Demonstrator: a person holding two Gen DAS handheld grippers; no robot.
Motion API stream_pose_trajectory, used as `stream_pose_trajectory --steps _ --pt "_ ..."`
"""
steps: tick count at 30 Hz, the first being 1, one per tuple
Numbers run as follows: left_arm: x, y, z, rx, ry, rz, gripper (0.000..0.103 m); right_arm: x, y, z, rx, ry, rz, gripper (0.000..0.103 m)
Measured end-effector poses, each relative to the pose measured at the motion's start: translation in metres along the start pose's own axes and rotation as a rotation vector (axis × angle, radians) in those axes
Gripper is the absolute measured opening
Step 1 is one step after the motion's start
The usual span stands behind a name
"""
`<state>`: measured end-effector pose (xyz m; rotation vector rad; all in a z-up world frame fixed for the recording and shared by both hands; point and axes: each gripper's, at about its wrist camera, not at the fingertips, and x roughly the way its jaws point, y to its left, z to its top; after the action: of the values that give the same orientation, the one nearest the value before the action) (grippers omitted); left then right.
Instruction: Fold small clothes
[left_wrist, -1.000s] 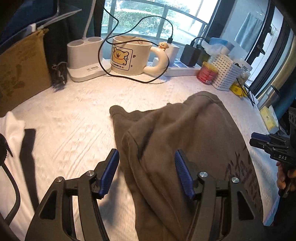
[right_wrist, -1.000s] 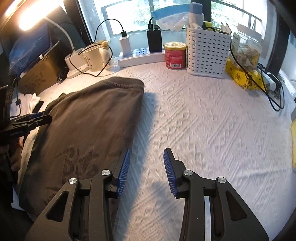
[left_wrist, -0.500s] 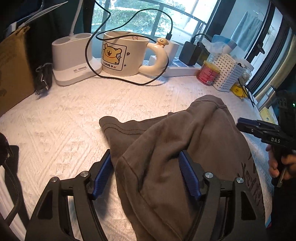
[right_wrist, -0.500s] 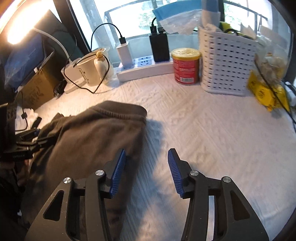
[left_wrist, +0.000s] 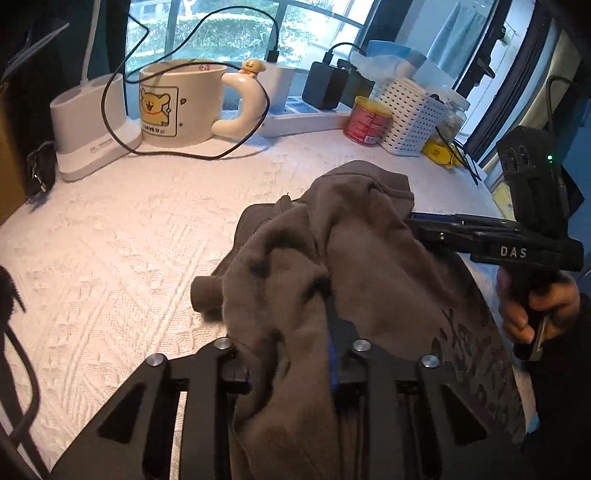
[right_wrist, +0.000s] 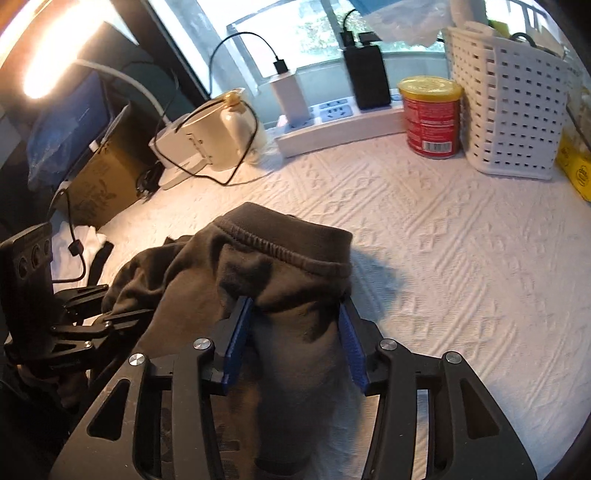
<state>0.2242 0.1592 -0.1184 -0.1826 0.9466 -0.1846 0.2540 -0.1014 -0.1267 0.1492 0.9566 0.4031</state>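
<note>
Grey garment (left_wrist: 369, 280) lies bunched on the white textured cloth (left_wrist: 122, 251), its folds between both pairs of jaws. Left gripper (left_wrist: 288, 354) has just been closing and clenches a fold; right gripper (right_wrist: 295, 332) has just been closing too, blue pads (right_wrist: 236, 339) pressing the waistband end.

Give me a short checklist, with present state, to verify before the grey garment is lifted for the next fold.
1. Left tool has closed on the grey cotton garment; cloth is bunched between its blue pads: ok.
2. Right tool has been closing around the ribbed hem, but whether its pads press the cloth: cannot tell.
3. Both tools hold separate parts of the garment: ok.
4. Black cable near the cream bear mug lies clear of the garment: ok.
5. Garment lies flat and smooth on the white textured cloth: not ok, it is crumpled.
</note>
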Motion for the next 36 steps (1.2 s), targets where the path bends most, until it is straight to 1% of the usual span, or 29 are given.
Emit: stream_pose_trajectory --steps 2,3,5,10,17,20,24,32,36 --pt "-0.004 -0.005 0.0 0.016 -0.016 0.013 0.019 -0.002 0.008 -0.003 -0.034 -0.014 -0.014 0.017" --pt "-0.006 -0.007 0.0 0.018 -0.024 0.012 0.018 -0.004 0.012 -0.004 -0.051 -0.023 -0.023 0.014" --pt "-0.011 -0.011 0.001 0.022 -0.039 0.011 0.018 -0.011 0.019 -0.006 -0.067 -0.043 -0.025 0.012" --pt "-0.037 -0.026 -0.002 0.048 -0.11 0.002 0.017 -0.042 0.038 -0.01 -0.111 -0.124 -0.038 0.01" --pt "-0.089 -0.053 -0.014 0.107 -0.257 0.015 0.016 -0.099 0.065 -0.021 -0.158 -0.247 -0.078 0.009" --pt "-0.106 -0.064 -0.018 0.128 -0.302 0.021 0.016 -0.123 0.077 -0.029 -0.182 -0.303 -0.101 0.009" --pt "-0.127 -0.074 -0.025 0.145 -0.351 0.026 0.016 -0.151 0.095 -0.04 -0.208 -0.362 -0.111 0.009" --pt "-0.177 -0.097 -0.045 0.188 -0.483 0.034 0.016 -0.205 0.128 -0.066 -0.252 -0.468 -0.136 0.009" --pt "-0.198 -0.105 -0.054 0.21 -0.541 0.039 0.016 -0.234 0.149 -0.078 -0.286 -0.536 -0.143 0.009"
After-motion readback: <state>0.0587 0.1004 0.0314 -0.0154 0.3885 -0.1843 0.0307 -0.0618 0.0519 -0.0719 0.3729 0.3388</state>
